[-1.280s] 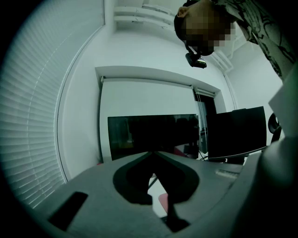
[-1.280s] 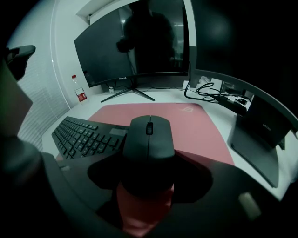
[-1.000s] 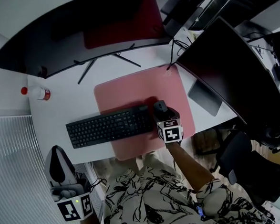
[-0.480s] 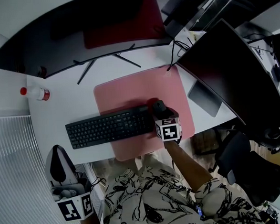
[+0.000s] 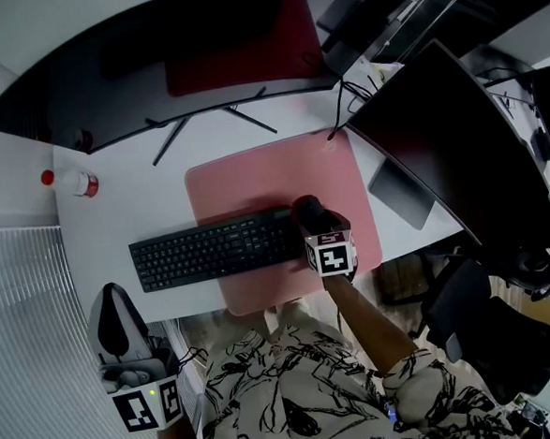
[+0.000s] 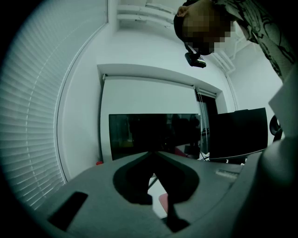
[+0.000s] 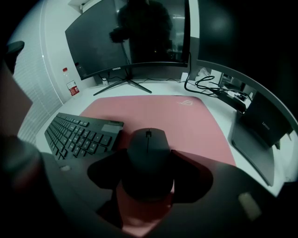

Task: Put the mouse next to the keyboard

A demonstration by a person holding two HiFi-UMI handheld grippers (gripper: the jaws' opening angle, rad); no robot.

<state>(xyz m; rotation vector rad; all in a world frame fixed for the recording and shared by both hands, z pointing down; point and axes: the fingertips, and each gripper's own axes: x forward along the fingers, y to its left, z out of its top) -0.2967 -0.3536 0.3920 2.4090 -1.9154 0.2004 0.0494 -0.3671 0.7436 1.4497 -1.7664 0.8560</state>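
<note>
No change of place since the earlier frame: the right gripper (image 7: 149, 162) stays over the mat (image 5: 254, 182). Its jaws pinch the mouse (image 7: 148, 146) by the flanks, and it sits just beside the keyboard's (image 5: 216, 249) right end. Risk: withdrawing before full release would likely drag the mouse off or nudge the keyboard. The left gripper (image 6: 151, 153), jaws pressed together, is empty.

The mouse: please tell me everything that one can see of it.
The mouse is black and matte, plastic by its look, with a rounded back and a scroll wheel between two buttons. It lies flat on the pink mat, close beside the right end of the keyboard, front toward the monitor. The right gripper's jaws stand at its two sides and appear to press on them.
</note>
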